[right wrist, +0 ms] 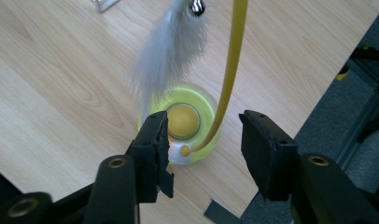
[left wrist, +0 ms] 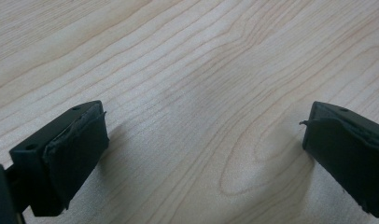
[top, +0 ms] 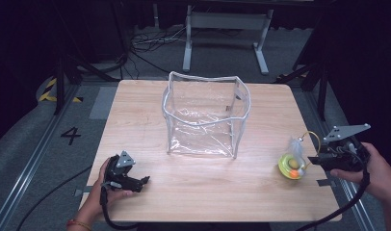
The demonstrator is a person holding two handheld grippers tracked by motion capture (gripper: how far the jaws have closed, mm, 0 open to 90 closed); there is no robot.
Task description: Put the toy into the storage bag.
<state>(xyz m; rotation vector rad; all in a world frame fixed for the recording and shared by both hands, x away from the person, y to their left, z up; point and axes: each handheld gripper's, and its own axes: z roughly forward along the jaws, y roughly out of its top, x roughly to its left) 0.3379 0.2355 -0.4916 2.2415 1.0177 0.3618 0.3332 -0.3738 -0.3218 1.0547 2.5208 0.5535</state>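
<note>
Right gripper (right wrist: pixel 204 140) (jaws apart, nothing clamped) sits just beside cat toy (right wrist: pixel 183 122), w/ toy's yellow wand betw. them.

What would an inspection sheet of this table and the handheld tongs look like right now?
Surface: light wooden table, bare grain.
Job's things: yellow-green round cat toy with an orange ball, a white feather and a yellow wire arm, near the right edge; clear plastic bag standing open mid-table.
Clutter: nothing seen.
Grippers: left tongs resting low on the table, jaws wide apart with nothing between them; right tongs around the toy's base and wire, one pad at its rim, a firm grip not confirmed.
Cables: one black cable trails from each tool; more lie on the floor behind.
Surroundings: grey floor, a metal frame, a painted 4.
</note>
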